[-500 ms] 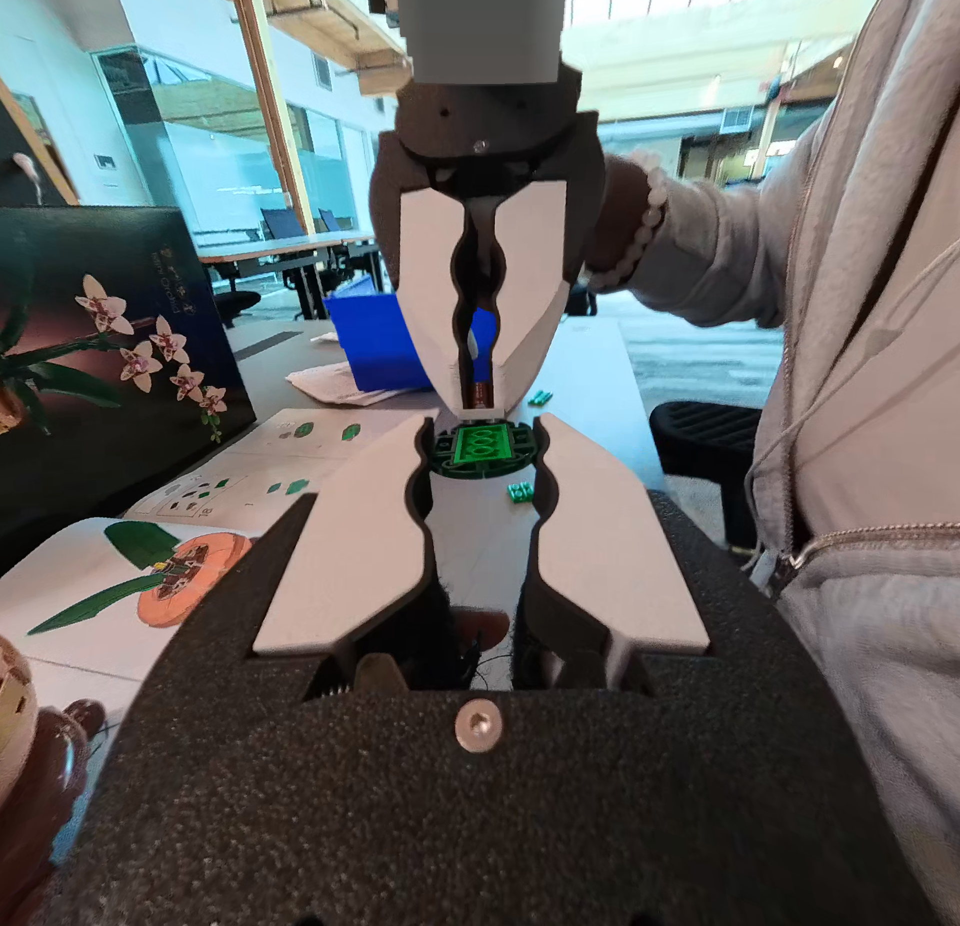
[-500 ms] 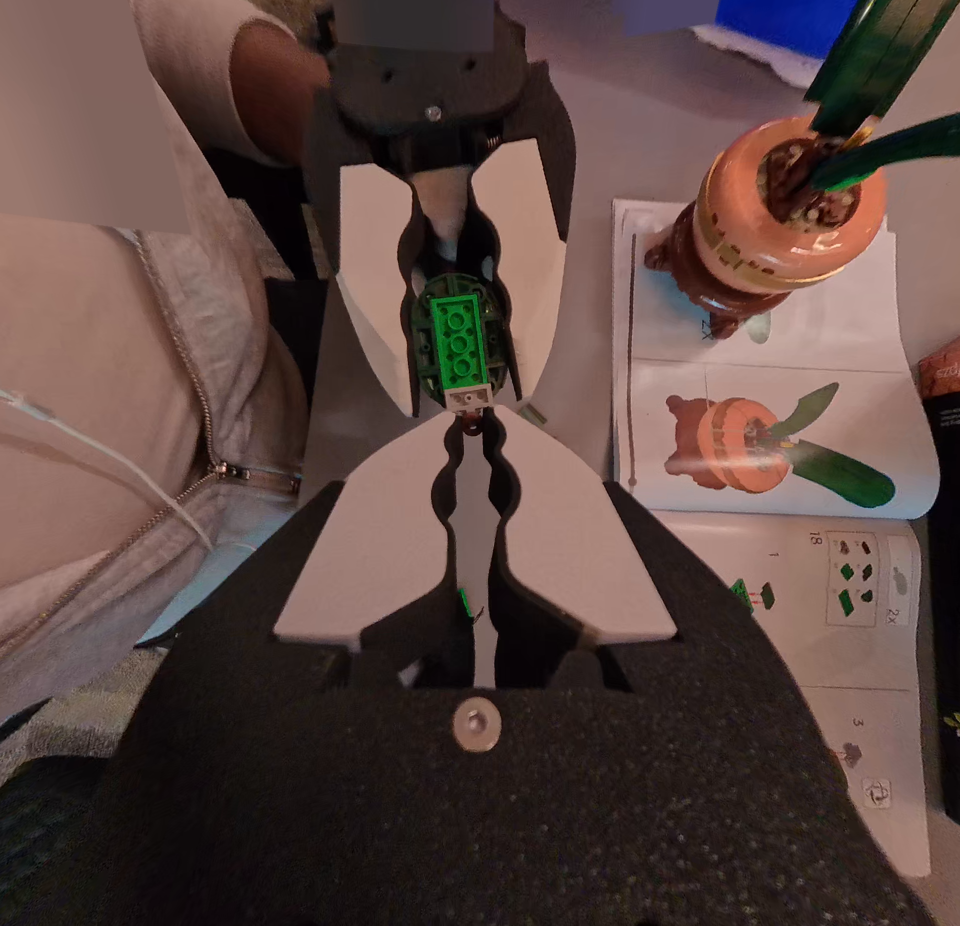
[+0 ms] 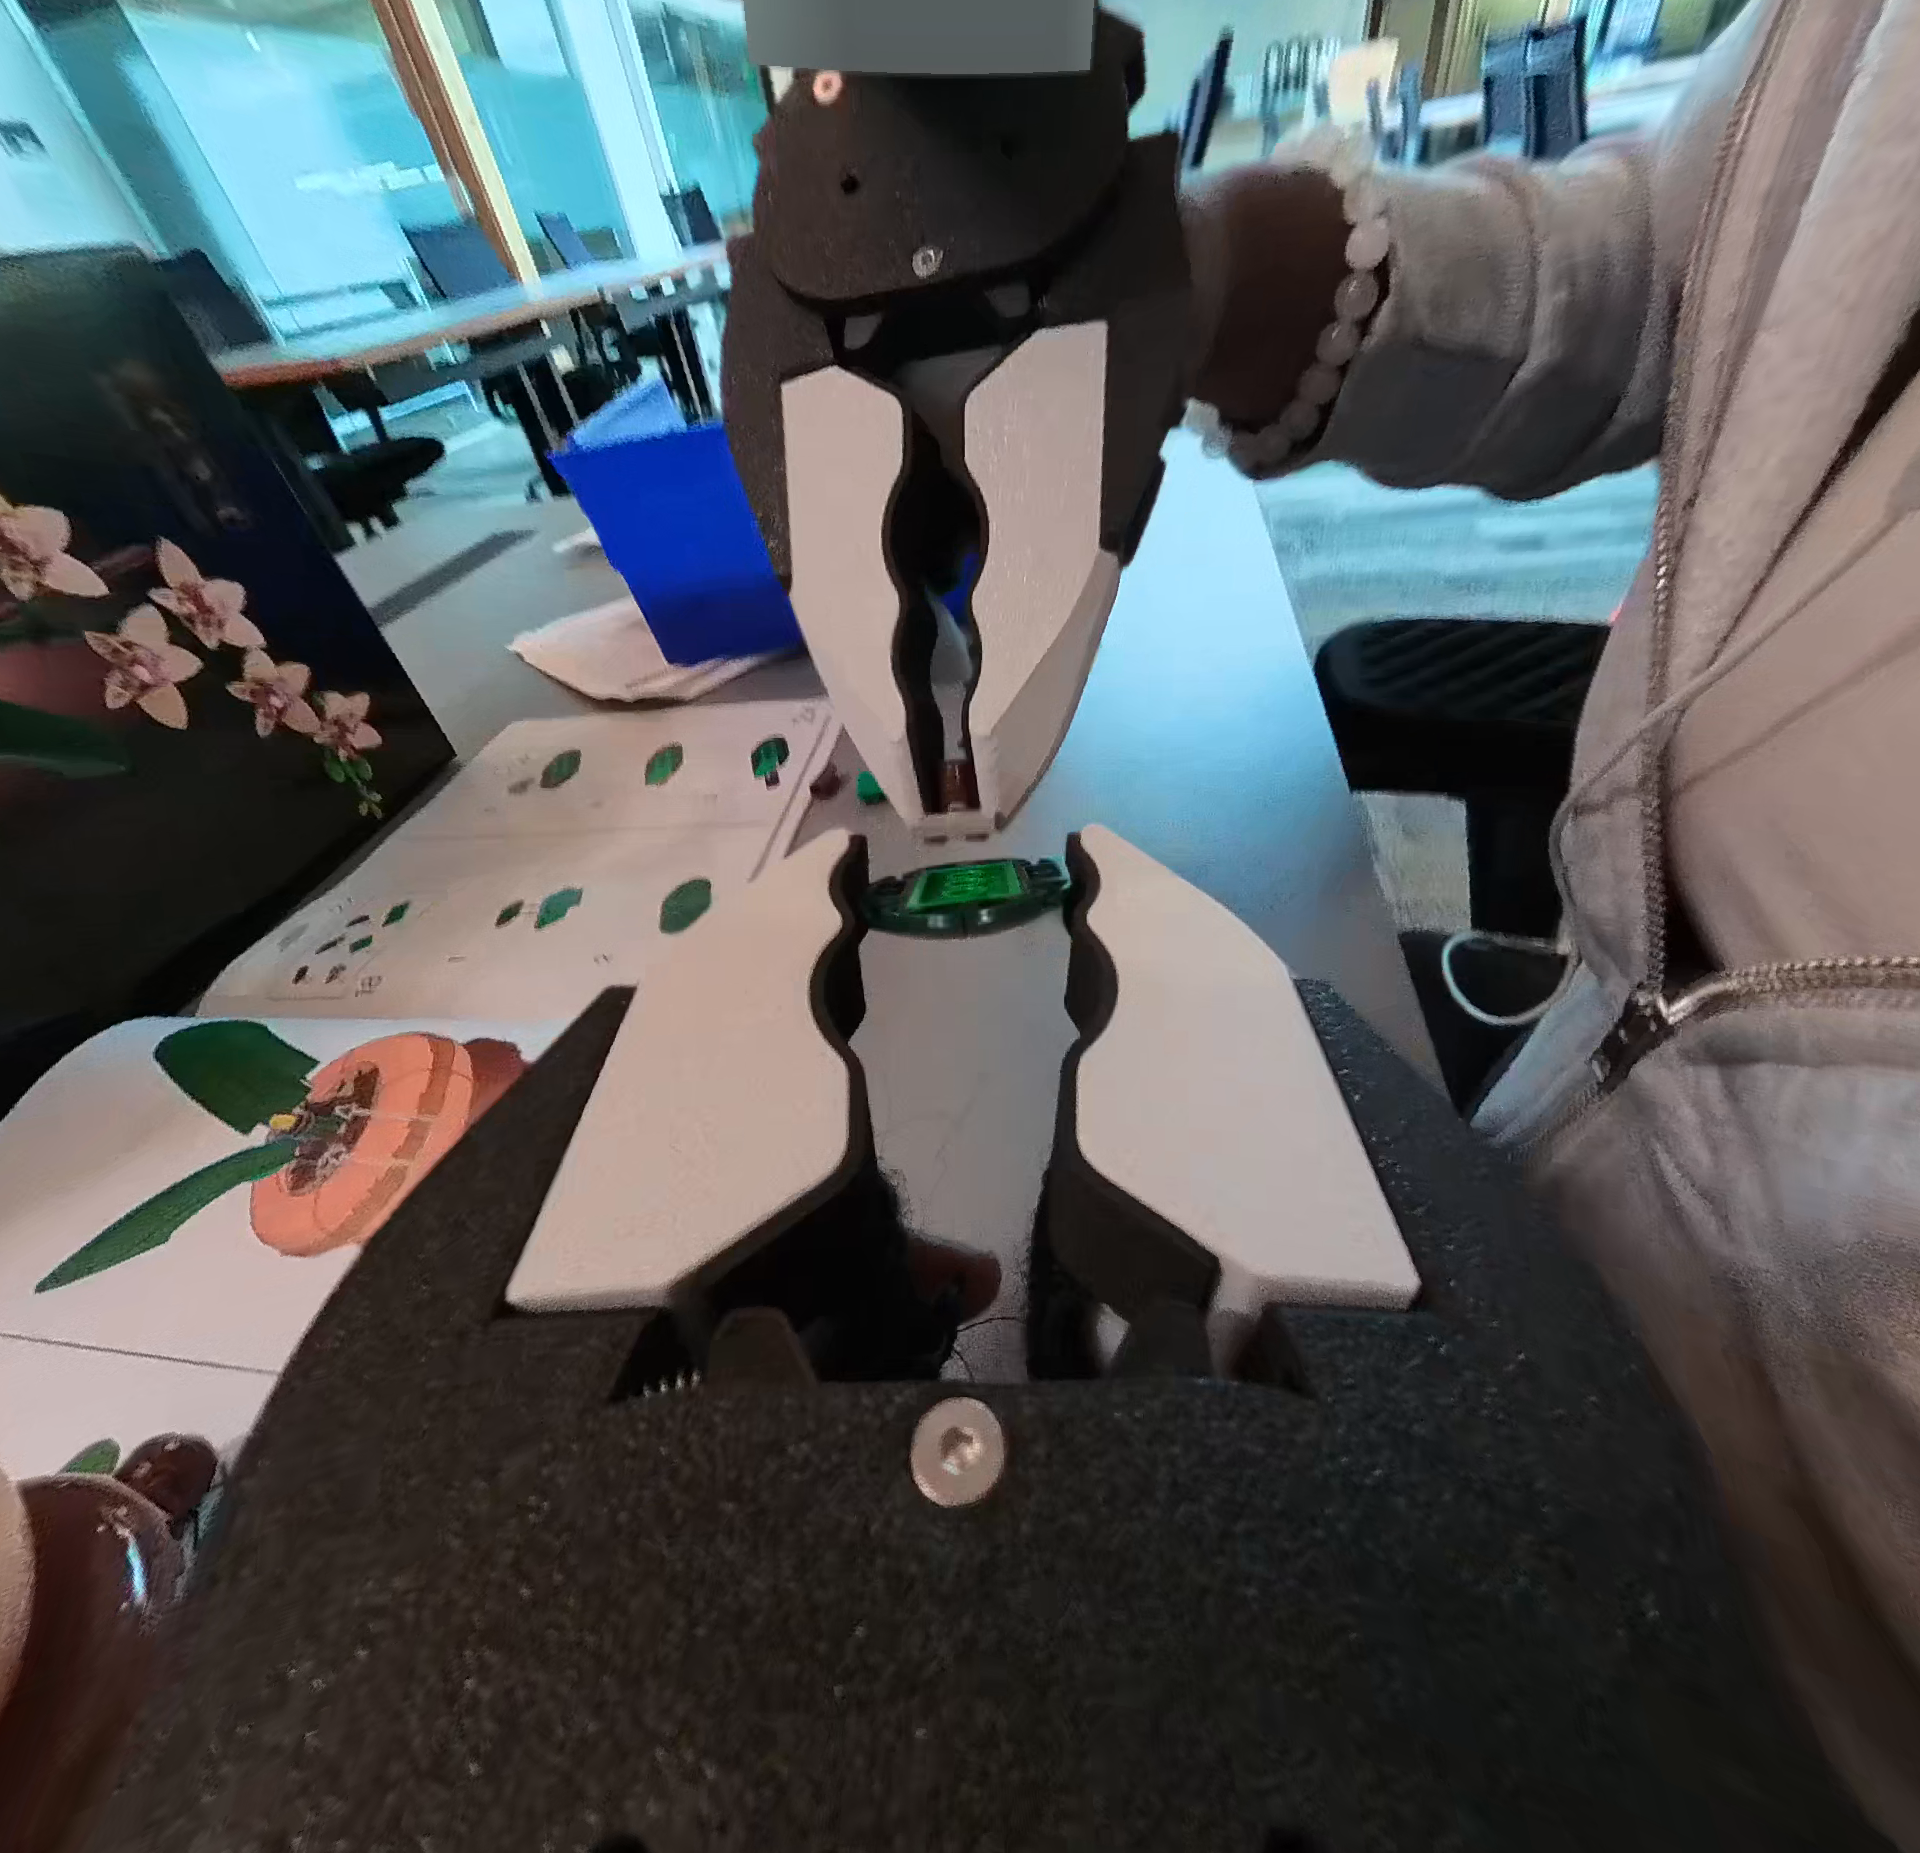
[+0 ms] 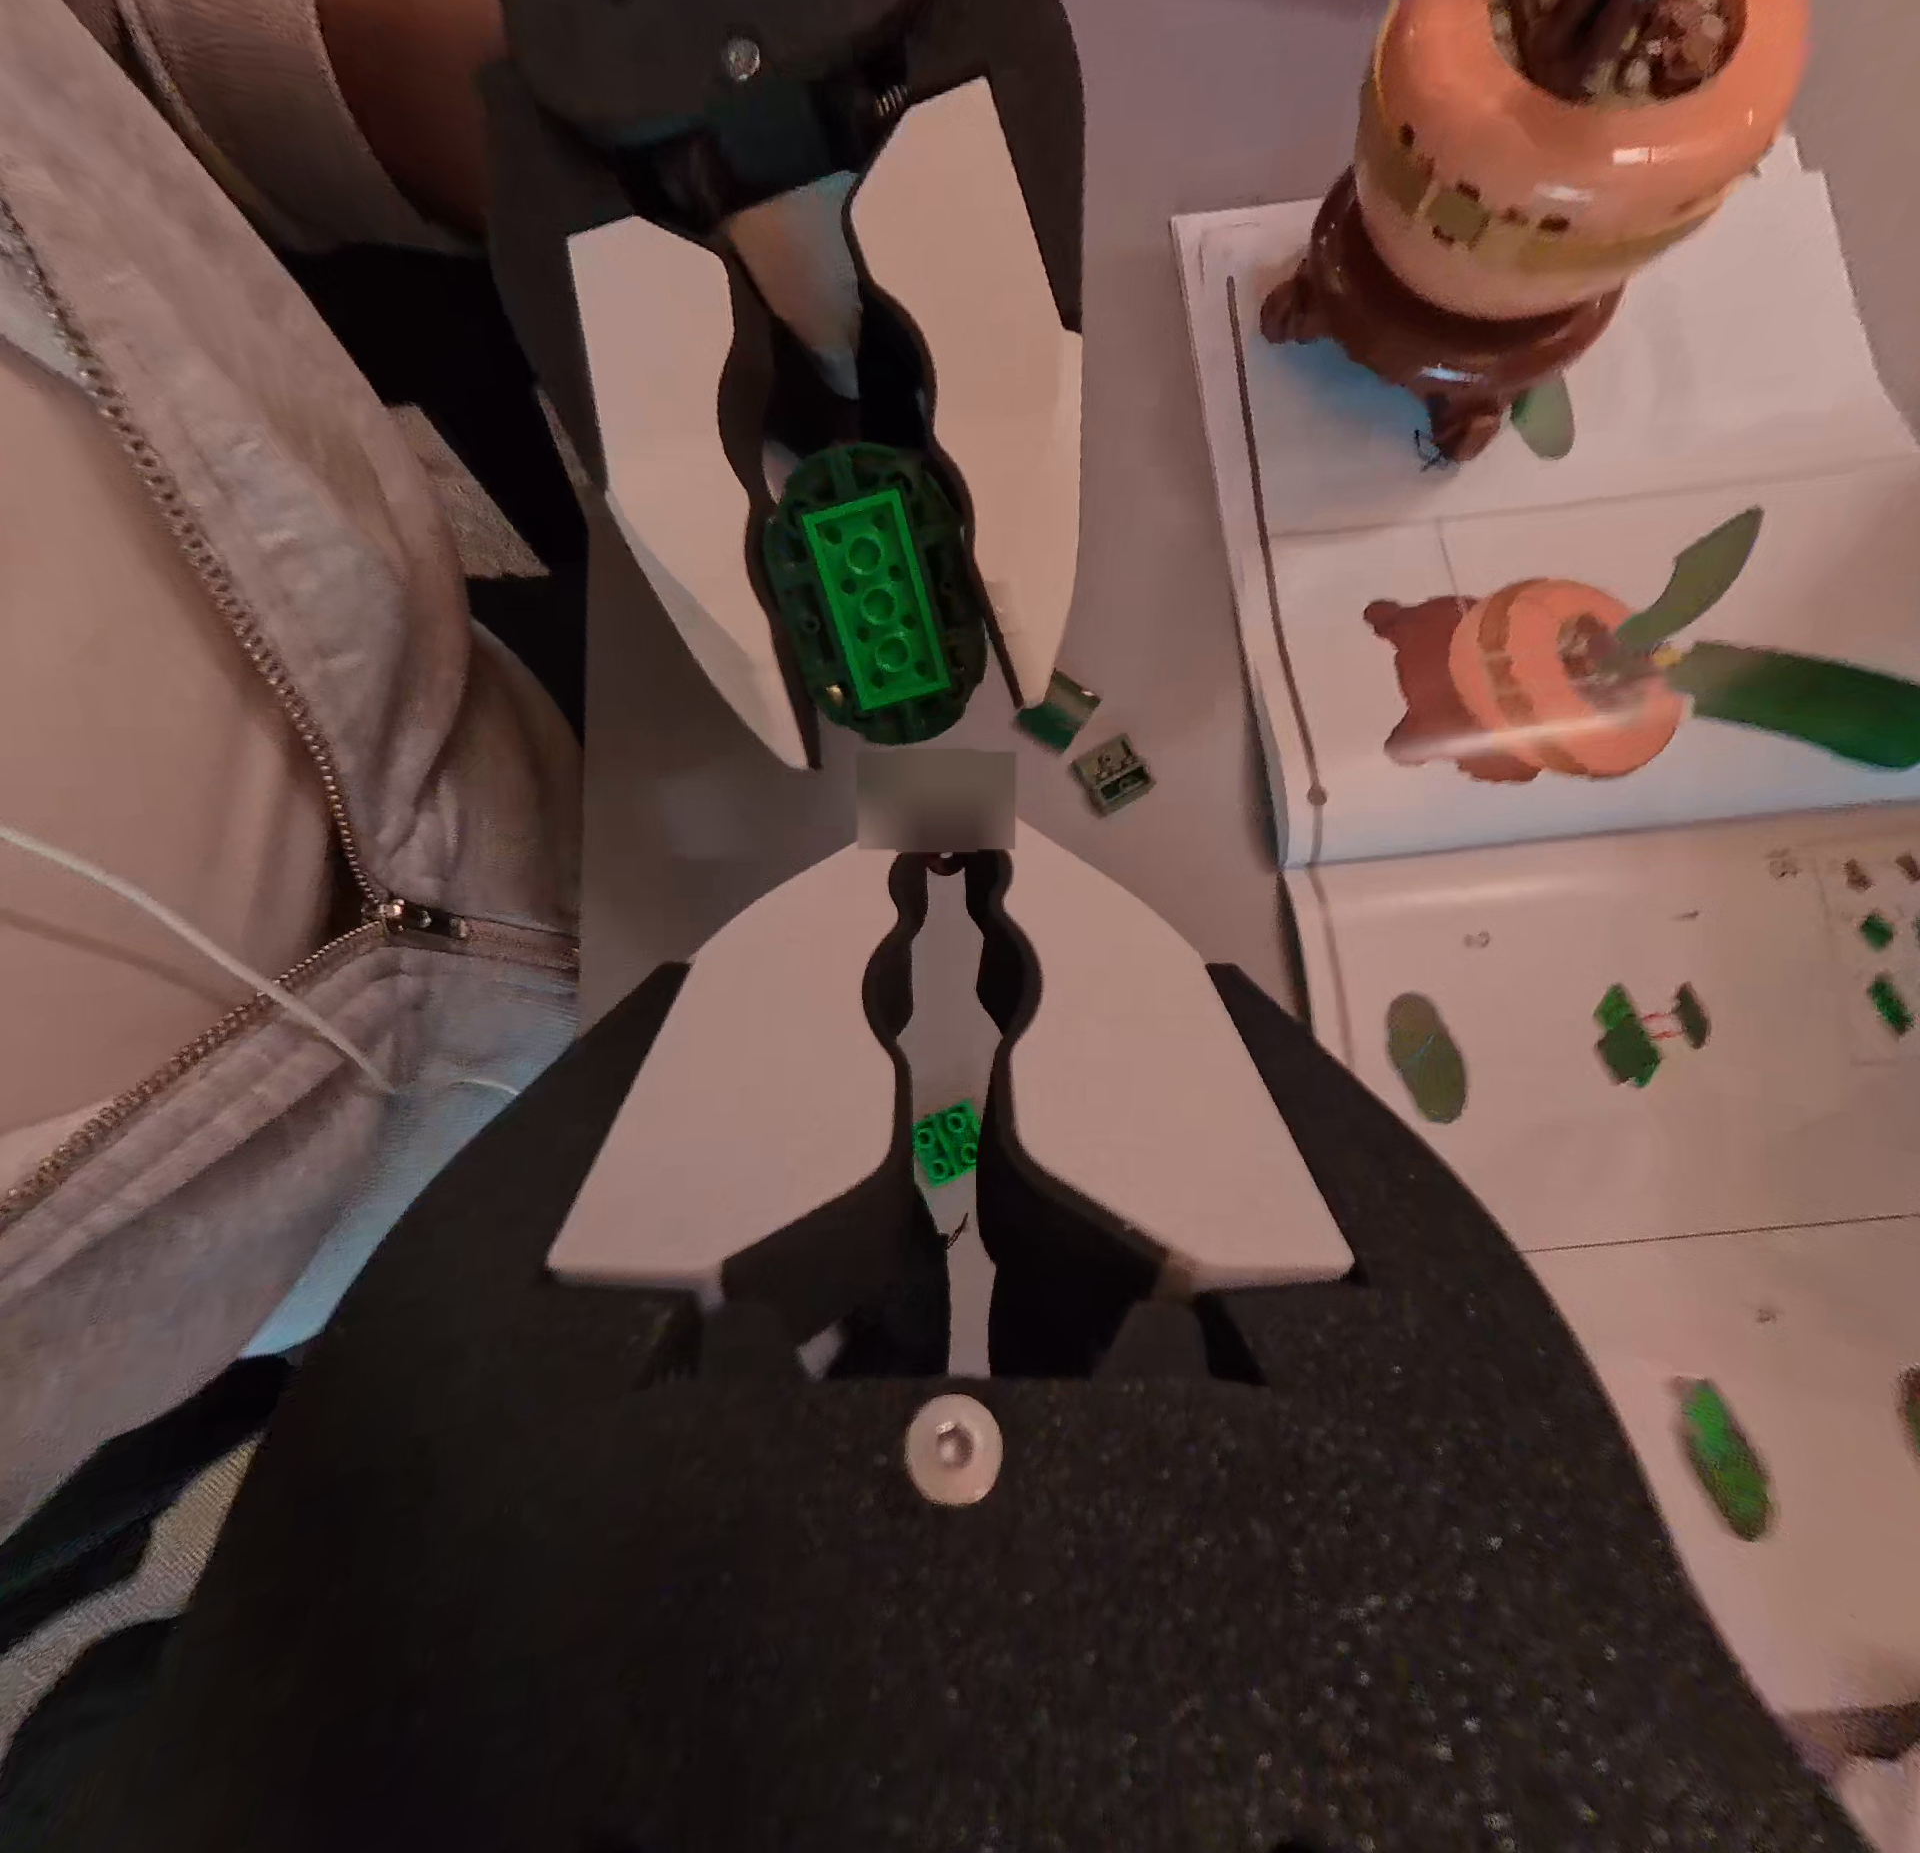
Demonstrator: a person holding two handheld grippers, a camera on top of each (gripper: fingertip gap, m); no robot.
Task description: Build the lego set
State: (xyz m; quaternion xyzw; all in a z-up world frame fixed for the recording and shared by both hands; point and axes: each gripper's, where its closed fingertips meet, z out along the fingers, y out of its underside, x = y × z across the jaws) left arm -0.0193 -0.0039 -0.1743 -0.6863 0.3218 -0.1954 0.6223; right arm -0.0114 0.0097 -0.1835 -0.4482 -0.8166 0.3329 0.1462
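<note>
My left gripper point(image 3: 961, 868) is shut on a dark green oval piece point(image 3: 961, 894) with a bright green plate on top, gripped at its two sides. The piece also shows in the right wrist view point(image 4: 873, 619). My right gripper point(image 4: 940, 863) is shut on a small white and brown piece point(image 3: 956, 816), held tip to tip just above the far end of the green piece with a thin gap. In the right wrist view a mosaic patch hides the small piece.
An orange and brown pot model point(image 4: 1558, 141) stands on the open instruction booklet point(image 4: 1558, 847) to the right. Loose green pieces point(image 4: 1060, 712) and a bright green square plate point(image 4: 945, 1138) lie on the table. A blue box point(image 3: 675, 556) and a black box point(image 3: 156, 712) stand at the back left. The person's grey hoodie point(image 3: 1714, 972) is close by.
The small white piece touched the end of the green plate before; now a thin gap shows between them. Both grippers have shifted slightly and stay shut.
</note>
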